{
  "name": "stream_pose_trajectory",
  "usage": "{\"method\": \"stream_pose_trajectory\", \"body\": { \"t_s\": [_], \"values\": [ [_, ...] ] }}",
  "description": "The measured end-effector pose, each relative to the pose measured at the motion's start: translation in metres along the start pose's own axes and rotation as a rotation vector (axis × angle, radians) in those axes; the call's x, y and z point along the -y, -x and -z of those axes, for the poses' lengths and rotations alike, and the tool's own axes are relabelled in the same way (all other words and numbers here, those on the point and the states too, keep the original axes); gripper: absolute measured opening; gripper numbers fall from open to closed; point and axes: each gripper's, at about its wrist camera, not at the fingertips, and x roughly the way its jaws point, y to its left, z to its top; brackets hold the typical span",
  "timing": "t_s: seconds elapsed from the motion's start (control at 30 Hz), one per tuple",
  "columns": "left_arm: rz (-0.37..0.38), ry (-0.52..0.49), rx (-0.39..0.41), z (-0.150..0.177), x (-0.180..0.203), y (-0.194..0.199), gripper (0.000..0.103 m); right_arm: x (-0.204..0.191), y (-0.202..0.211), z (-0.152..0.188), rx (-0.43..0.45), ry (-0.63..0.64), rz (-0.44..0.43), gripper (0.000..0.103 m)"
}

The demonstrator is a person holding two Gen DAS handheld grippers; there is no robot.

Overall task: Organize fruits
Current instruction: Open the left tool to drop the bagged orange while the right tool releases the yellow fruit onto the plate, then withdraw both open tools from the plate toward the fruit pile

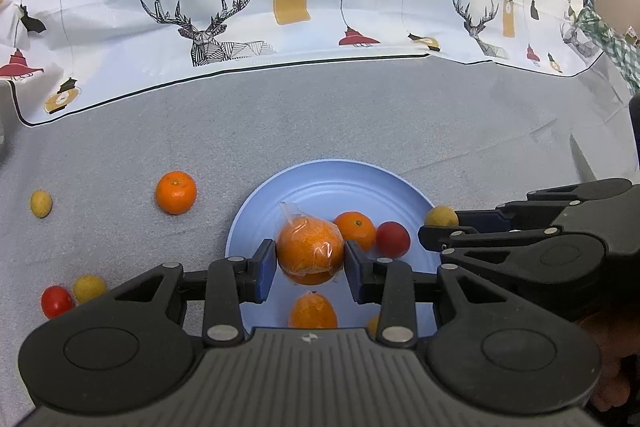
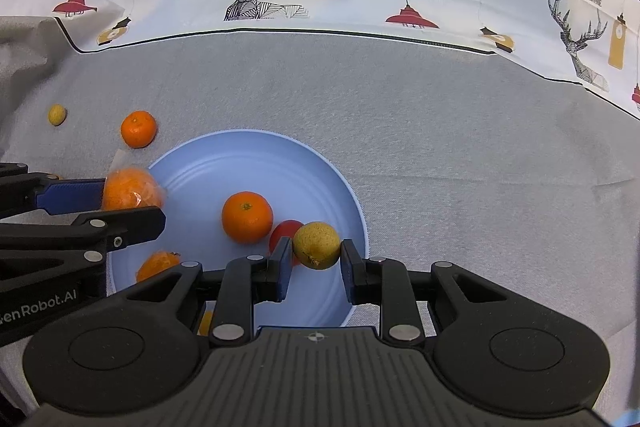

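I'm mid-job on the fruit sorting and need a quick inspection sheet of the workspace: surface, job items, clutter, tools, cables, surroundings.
Surface: grey woven tablecloth, lightly creased.
Job's things: round light-blue plate holding a bare orange mandarin, a red tomato and a second orange fruit. Off the plate: one mandarin, three small yellow fruits, a red tomato.
Clutter: nothing seen.
Tools: left tool shut on a plastic-wrapped mandarin; right tool shut on a yellow citrus, both above the plate.
Cables: nothing seen.
Surroundings: white printed cloth with deer and lamps behind.
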Motion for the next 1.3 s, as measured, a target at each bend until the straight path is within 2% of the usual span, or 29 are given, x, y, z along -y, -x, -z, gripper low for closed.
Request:
{"method": "stream_pose_trajectory", "body": {
  "t_s": [0.13,0.23,1.3],
  "values": [
    [0.000,-0.008,-0.001,0.000,0.000,0.001,0.046,-0.003,-0.001,0.001,-0.009,0.012,0.006,0.029],
    [-0.001,0.000,0.000,0.000,-0.001,0.001,0.047,-0.003,0.000,0.000,-0.003,0.008,0.013,0.039],
    [-0.023,0.049,0.030,-0.003,-0.028,0.015,0.047,-0.029,0.000,-0.011,0.044,0.033,0.025,0.043]
  ]
}}
